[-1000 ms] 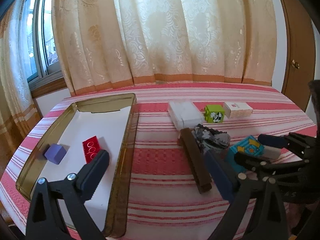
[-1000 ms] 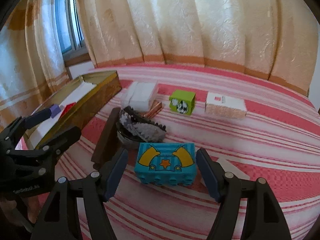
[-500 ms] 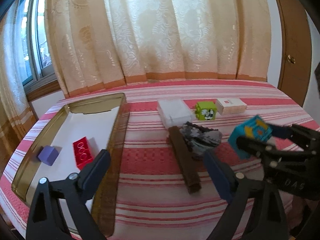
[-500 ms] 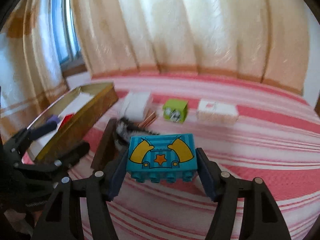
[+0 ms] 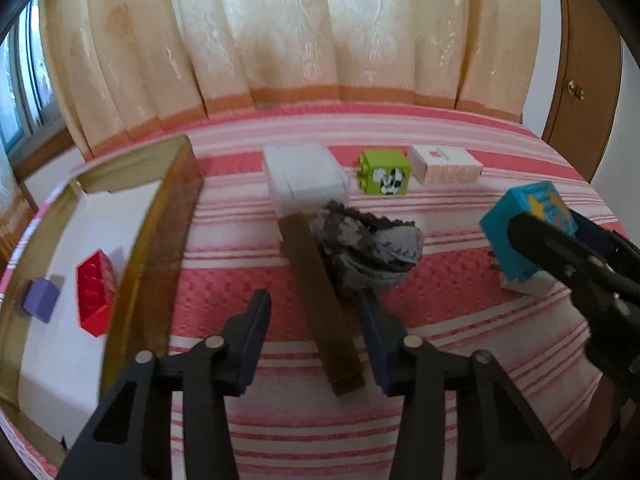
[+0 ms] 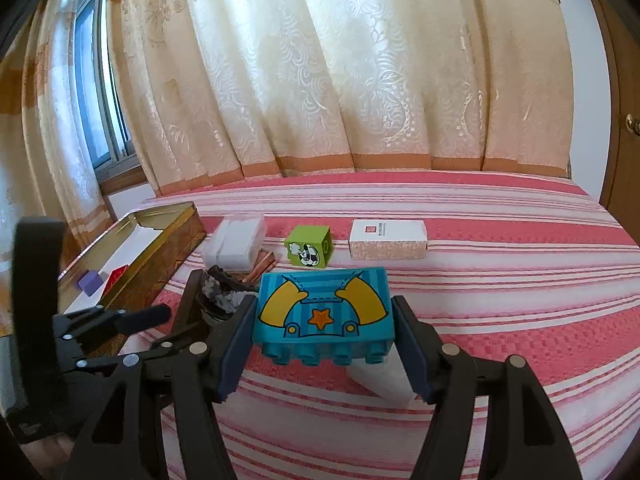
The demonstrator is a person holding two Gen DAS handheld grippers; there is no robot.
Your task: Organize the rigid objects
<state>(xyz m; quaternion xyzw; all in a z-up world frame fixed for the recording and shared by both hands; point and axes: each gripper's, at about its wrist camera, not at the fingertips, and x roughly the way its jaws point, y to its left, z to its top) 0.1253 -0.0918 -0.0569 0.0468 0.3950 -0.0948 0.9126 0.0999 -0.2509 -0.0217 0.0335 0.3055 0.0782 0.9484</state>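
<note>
Lifted off the striped woven bedspread (image 6: 500, 320): studded turquoise plastic brick (image 6: 324, 316), clamped by right gripper (image 6: 324, 344); left gripper (image 5: 316, 340) fingers closing, astride long brown bar (image 5: 320, 304).

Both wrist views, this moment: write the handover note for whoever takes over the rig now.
Right gripper: shut on the blue brick, lifted clear of the striped cover.
Left gripper: jaws closing, astride the dark brown bar, pads not yet on it.
Done: purple cube and red brick lie in the gold tin.
Left: blue brick, brown bar, grey toy head, white case, green block, white box, and a white piece under the blue brick.
</note>
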